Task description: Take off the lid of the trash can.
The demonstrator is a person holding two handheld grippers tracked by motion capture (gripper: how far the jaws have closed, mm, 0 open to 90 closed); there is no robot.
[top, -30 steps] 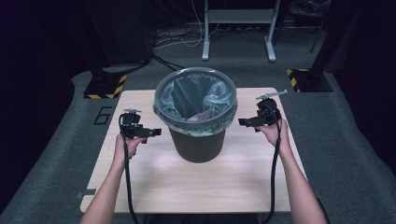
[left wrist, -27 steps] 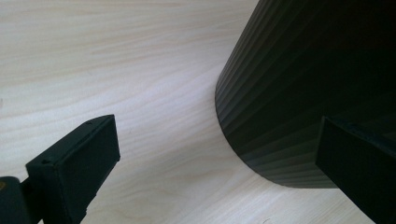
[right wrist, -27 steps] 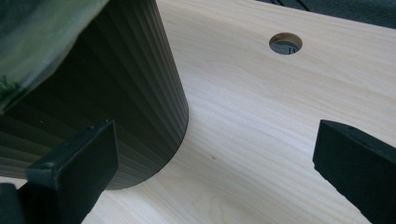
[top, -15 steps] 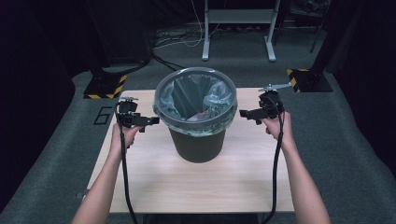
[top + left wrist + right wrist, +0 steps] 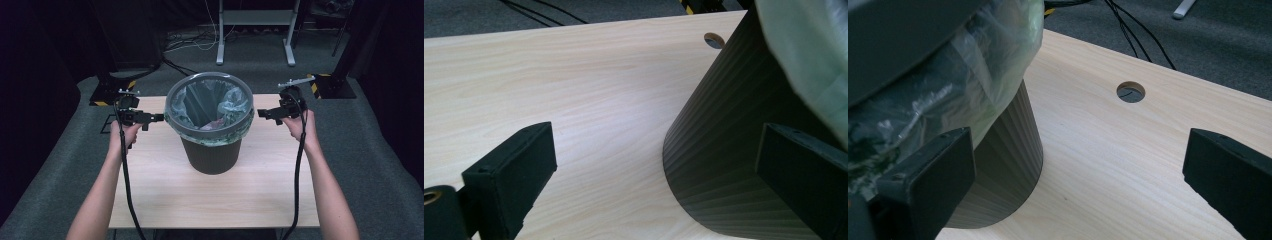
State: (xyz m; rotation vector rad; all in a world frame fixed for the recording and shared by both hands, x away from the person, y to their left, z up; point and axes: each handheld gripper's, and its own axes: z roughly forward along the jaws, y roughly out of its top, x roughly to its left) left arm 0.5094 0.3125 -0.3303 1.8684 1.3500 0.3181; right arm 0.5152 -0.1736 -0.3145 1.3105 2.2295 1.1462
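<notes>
**Two grippers flank the bin**

The dark bin (image 5: 212, 150) (lined with a clear bag (image 5: 210, 102)) stands mid-surface (image 5: 250, 190). The left gripper (image 5: 159, 117) nearly meets its rim, jaws spread wide; the right gripper (image 5: 261, 113), likewise wide apart, waits just beside the opposite rim.

**No readable text**

We find no legible words, brands or numbers anywhere. Only sign-like marks: yellow-and-black hazard stripes on the stand base (image 5: 112, 92) left of the table and on the stand base (image 5: 325, 82) to its right. Some marking sits on the floor by the table's left edge, too blurred to read.
</notes>
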